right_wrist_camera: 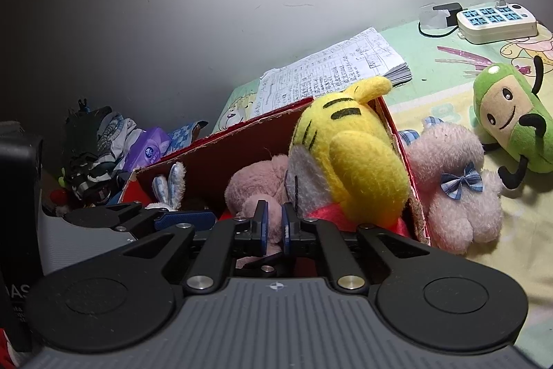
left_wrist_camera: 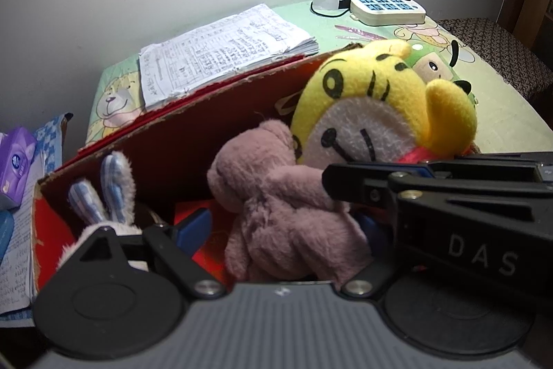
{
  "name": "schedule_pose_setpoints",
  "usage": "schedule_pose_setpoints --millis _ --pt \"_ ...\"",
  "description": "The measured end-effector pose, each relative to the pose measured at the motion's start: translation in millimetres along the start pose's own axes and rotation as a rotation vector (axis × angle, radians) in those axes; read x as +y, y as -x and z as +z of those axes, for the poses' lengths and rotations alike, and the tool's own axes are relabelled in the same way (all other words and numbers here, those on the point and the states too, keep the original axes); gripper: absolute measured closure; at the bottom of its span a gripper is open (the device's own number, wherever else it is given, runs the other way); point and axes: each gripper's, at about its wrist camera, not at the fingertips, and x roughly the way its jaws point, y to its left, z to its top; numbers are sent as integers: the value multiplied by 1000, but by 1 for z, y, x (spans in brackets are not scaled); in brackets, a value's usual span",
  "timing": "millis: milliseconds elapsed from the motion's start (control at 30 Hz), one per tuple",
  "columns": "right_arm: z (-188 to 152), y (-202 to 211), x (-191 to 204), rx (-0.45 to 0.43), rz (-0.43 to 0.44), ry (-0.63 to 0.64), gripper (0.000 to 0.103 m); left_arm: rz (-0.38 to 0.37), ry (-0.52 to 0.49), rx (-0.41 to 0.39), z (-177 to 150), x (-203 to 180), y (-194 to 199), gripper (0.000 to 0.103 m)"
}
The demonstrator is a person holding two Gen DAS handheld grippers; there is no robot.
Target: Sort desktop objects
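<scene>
A red cardboard box (left_wrist_camera: pixel 193 140) holds a mauve plush bear (left_wrist_camera: pixel 276 210), a yellow tiger plush (left_wrist_camera: pixel 373 99) and a rabbit plush with blue checked ears (left_wrist_camera: pixel 103 192). My left gripper (left_wrist_camera: pixel 280 230) is open, its jaws wide apart on either side of the bear inside the box. My right gripper (right_wrist_camera: pixel 273 225) hangs over the box (right_wrist_camera: pixel 221 158) next to the tiger (right_wrist_camera: pixel 349 154), its jaws nearly together with a narrow empty gap. A pink plush with a blue bow (right_wrist_camera: pixel 456 185) and a green plush (right_wrist_camera: pixel 511 123) lie on the sheet right of the box.
A stack of handwritten papers (left_wrist_camera: pixel 224 51) lies behind the box. A white power strip (left_wrist_camera: pixel 387 9) with a cable sits at the far right corner. A purple tissue pack (left_wrist_camera: pixel 15 161) and clutter (right_wrist_camera: pixel 93 151) lie left of the box. The wall is close behind.
</scene>
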Motion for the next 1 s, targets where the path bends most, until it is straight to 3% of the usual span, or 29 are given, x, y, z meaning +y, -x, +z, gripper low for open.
schedule_pose_setpoints --millis 1000 --pt "-4 2 -5 -20 30 12 100 62 -72 -6 -1 -9 -1 8"
